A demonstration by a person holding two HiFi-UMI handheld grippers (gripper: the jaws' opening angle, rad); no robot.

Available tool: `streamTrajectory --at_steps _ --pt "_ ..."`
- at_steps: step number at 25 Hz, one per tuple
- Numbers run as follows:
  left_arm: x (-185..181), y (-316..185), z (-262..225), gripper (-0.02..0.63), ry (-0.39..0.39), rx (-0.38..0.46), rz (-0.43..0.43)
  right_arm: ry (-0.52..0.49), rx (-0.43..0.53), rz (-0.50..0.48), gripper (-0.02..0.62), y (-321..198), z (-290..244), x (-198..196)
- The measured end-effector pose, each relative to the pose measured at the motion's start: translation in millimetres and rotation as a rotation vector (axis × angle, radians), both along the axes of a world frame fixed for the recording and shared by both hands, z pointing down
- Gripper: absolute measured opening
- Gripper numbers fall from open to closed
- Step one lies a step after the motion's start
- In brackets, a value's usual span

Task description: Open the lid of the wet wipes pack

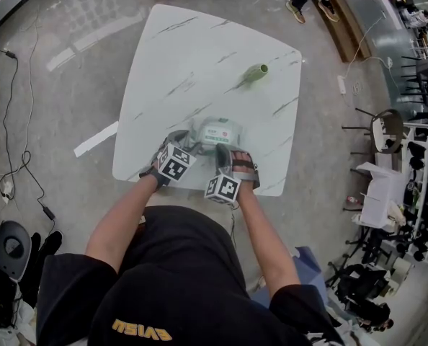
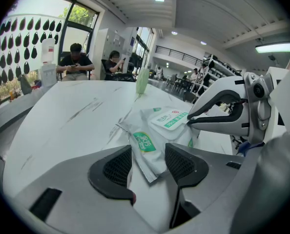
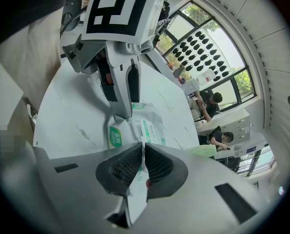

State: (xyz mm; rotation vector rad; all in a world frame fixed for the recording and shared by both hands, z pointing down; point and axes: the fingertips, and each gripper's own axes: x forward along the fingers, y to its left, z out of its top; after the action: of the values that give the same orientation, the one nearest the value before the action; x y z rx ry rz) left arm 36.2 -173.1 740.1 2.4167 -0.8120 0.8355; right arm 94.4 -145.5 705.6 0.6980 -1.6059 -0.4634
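Presently on record:

1. Table point(image 1: 199, 49): white top with grey veining, and it carries every item below.
2. Wet wipes pack point(image 1: 217, 130): soft white pack with green labels. It lies flat close to the near edge of the table, about midway along that edge, with its lid point(image 2: 172, 118) facing up and lying flat.
3. Left gripper point(image 2: 147, 167): held low at the near edge. Its jaws stand apart on either side of the pack's crimped end, which lies between the pads. No clamping shows.
4. Right gripper point(image 3: 143, 165): beside the left one at the near edge. Its jaws are drawn almost together with only a thin slit between the pads. In the left gripper view the tips pinch the edge of the lid.
5. Green cup point(image 1: 255, 71): pale green, toward the far right corner of the table and well apart from the pack.
6. Marker cubes: one on each gripper, black-and-white squares, above the near edge.
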Motion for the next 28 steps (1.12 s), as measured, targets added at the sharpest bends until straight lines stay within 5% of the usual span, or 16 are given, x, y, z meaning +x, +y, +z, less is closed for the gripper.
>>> streamTrajectory --at_steps 28 --pt "0.3 -1.0 3.3 0.230 0.001 -0.009 0.000 -0.094 -0.052 0.075 0.005 -4.0 -2.6 -1.0"
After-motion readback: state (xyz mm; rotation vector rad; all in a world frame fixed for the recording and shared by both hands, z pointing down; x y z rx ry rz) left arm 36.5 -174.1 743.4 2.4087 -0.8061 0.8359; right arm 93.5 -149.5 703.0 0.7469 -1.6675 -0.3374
